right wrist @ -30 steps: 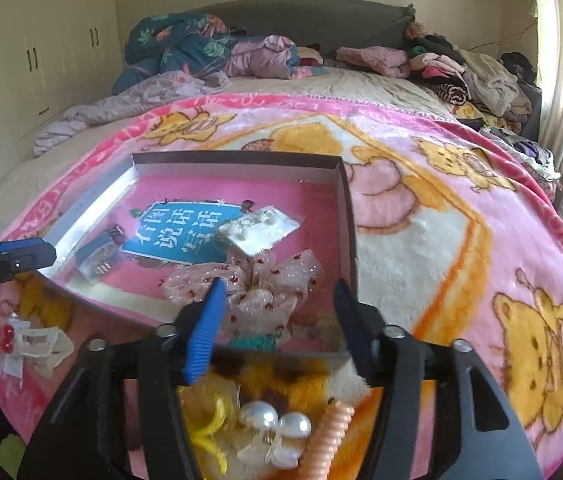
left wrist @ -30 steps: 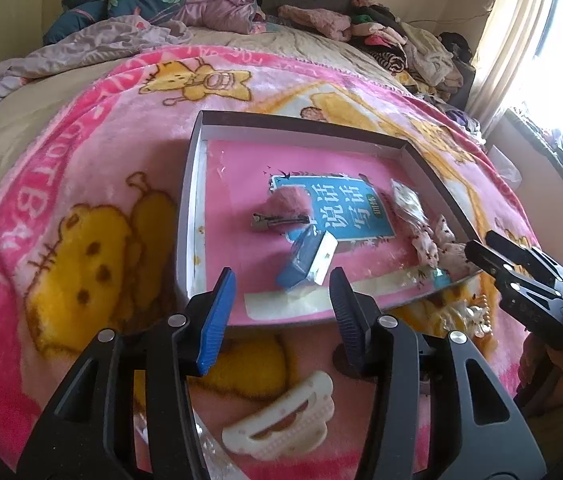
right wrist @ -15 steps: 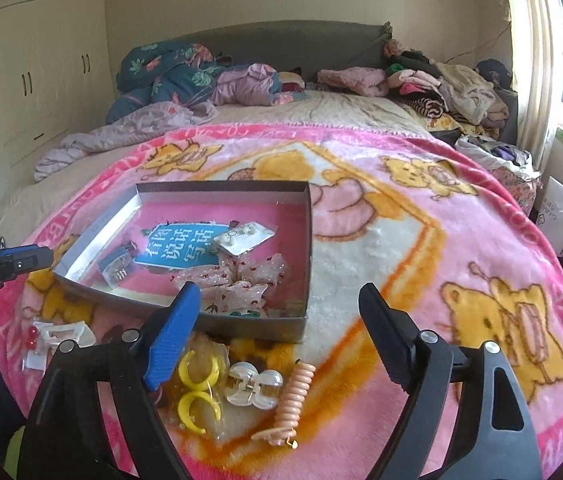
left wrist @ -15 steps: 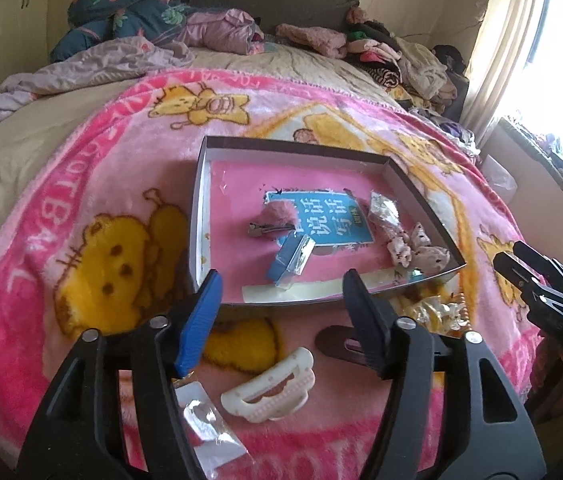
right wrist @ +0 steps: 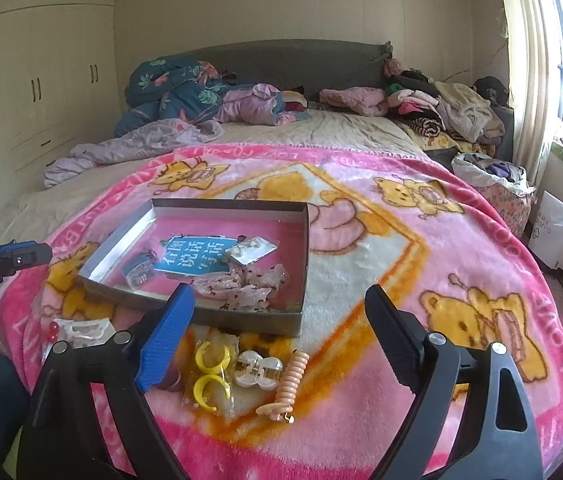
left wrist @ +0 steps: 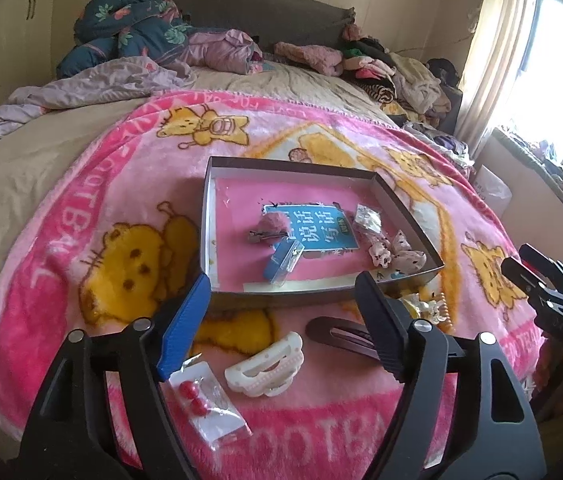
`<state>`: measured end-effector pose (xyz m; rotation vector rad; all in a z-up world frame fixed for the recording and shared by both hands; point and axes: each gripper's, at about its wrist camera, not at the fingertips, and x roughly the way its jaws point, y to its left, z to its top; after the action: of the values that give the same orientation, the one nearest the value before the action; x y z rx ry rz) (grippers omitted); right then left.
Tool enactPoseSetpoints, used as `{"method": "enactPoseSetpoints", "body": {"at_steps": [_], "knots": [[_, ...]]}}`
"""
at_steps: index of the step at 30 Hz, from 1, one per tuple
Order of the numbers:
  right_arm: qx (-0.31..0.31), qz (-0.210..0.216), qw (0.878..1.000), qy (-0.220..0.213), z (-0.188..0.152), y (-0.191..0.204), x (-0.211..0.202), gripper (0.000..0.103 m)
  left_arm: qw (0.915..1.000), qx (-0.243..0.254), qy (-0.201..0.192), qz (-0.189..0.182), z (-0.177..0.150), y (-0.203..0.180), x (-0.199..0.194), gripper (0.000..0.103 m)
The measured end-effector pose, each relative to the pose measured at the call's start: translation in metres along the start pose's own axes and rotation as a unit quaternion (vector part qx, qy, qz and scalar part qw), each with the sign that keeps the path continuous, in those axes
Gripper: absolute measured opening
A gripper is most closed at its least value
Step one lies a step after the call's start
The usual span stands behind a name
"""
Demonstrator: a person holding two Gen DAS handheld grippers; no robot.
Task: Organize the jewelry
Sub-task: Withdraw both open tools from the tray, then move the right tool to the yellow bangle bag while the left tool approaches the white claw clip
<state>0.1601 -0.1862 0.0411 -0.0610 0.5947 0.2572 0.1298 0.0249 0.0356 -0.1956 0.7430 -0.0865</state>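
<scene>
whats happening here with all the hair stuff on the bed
A person with a gripper in each hand is sorting jewelry and hair accessories into a shallow box on a pink blanket. Both the left gripper and right gripper are empty, their jaws having just been opening. In the box lie a spotted scrunchie, a fluffy pink clip and a small blue case. Outside it wait a white claw clip, red earrings, yellow hoops and a spiral hair tie.
</scene>
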Motion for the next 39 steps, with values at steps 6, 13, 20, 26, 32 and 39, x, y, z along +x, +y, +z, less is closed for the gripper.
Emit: {"method": "enactPoseSetpoints", "body": {"at_steps": [6,13,20,26,32,39], "knots": [[-0.004,0.005,1.0,-0.002,-0.006,0.002,-0.012,0.085,1.0,0.0,-0.007,0.003,-0.007,0.0,-0.012,0.07],[-0.011,0.012,1.0,0.001,-0.015,0.005,-0.023,0.087,0.9999,-0.001,-0.005,0.01,-0.018,0.003,-0.019,0.07],[-0.019,0.019,1.0,0.009,-0.025,0.009,-0.026,0.087,0.9999,-0.005,-0.002,0.016,-0.027,0.005,-0.025,0.07],[-0.022,0.027,0.999,0.021,-0.036,0.012,-0.026,0.087,0.9998,0.001,0.001,0.02,-0.034,0.001,-0.026,0.072],[-0.026,0.036,0.998,0.034,-0.047,0.016,-0.022,0.087,0.9997,0.012,0.01,0.019,-0.042,-0.006,-0.023,0.073],[-0.036,0.046,0.997,0.057,-0.062,0.025,-0.015,0.087,0.9989,0.032,0.029,0.016,-0.055,-0.016,-0.011,0.073]]}}
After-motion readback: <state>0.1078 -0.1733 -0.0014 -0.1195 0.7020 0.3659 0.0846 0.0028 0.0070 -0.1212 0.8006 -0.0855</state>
